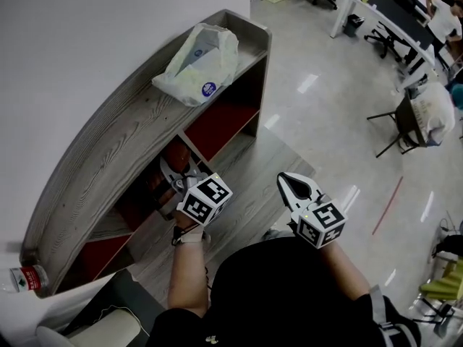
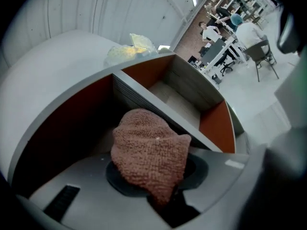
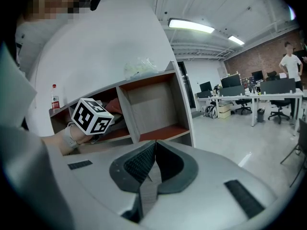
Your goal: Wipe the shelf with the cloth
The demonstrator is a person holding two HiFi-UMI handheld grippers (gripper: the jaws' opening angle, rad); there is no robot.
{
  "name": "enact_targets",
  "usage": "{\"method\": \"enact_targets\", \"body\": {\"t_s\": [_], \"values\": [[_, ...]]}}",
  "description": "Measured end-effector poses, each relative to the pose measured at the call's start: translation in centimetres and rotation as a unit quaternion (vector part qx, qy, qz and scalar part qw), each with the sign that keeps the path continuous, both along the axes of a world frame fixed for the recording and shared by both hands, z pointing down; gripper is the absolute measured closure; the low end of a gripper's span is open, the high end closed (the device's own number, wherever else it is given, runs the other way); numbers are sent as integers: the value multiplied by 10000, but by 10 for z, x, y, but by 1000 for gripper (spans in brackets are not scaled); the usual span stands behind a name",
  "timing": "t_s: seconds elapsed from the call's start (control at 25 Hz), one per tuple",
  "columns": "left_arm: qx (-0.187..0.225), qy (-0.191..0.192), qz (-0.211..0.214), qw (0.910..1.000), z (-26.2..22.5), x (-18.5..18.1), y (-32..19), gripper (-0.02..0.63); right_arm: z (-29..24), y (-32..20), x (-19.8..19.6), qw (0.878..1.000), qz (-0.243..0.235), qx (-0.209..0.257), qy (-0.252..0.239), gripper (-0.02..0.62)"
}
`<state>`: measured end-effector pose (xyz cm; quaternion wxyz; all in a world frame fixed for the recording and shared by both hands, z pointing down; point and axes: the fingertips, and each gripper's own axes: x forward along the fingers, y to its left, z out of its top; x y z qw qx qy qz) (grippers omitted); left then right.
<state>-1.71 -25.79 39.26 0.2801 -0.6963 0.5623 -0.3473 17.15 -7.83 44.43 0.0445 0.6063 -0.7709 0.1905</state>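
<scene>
print on the blue sticker of the white plastic bag (image 1: pixel 199 60) atop the grey wood-grain shelf (image 1: pixel 108 143) is unreadable. only the left gripper view clearly shows the pinkish-brown knitted cloth (image 2: pixel 151 152), pinched by the left gripper (image 1: pixel 176 173) at a red-backed compartment. the right gripper (image 1: pixel 289 183) is empty, jaws together.

In the head view, the grey wood-grain curved shelf (image 1: pixel 123 132) hides most of its red-backed compartments under its own top board. At the shelf's near end, a clear bottle with a red label (image 1: pixel 27 277) is cut off by the picture's edge. On the shelf's far end lies a white plastic bag (image 1: pixel 199 60); the print on its blue sticker is too small to read. Inside the shelf, the pinkish-brown terry cloth (image 2: pixel 151 155) covers the tips of the left gripper (image 1: pixel 175 173)'s fingers (image 2: pixel 120 178).
</scene>
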Motion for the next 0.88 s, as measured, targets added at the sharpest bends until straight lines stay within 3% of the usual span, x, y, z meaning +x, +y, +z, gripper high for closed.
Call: {"method": "enact_targets", "body": {"t_s": [0.36,0.6,0.88], "values": [[-1094,-580,70,9923,59,-3,-1,508,2,1,-8,10000,-35,-8,-28,597],[-1376,-1008,197,9852,79,-6,0,511,3,2,-11,10000,-39,-30,-85,598],[-1482,-908,389,9840,79,-10,4,511,5,0,-19,9996,-101,-69,-245,597]]}}
